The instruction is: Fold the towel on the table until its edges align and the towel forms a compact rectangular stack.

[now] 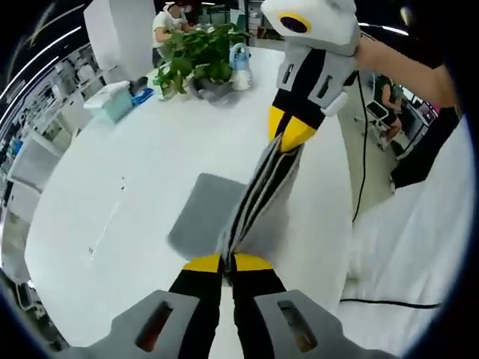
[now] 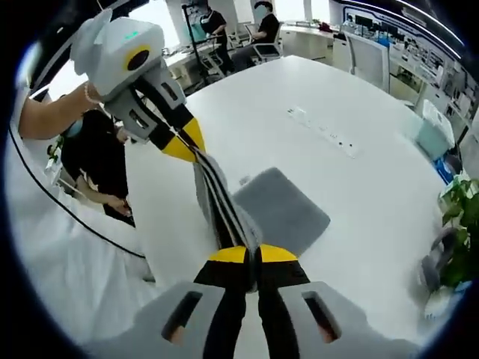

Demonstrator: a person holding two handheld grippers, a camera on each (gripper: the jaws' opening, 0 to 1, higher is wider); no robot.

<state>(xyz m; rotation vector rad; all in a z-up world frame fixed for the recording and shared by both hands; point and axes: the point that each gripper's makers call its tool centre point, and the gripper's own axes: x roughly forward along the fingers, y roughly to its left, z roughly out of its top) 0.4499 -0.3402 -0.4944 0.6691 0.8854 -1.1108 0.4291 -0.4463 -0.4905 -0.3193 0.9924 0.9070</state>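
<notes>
I hold the towel edge lifted between left claw and right claw (both clenched on it), mid-fold, and next I should carry it across the bench to the opposite edge.

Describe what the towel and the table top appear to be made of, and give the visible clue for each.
Towel: soft matte grey cloth with dark and white stripes at the edge; it drapes and stretches between the two grippers. Table: smooth, hard white surface with a faint sheen, probably laminate or painted board; the exact material cannot be told.
</notes>
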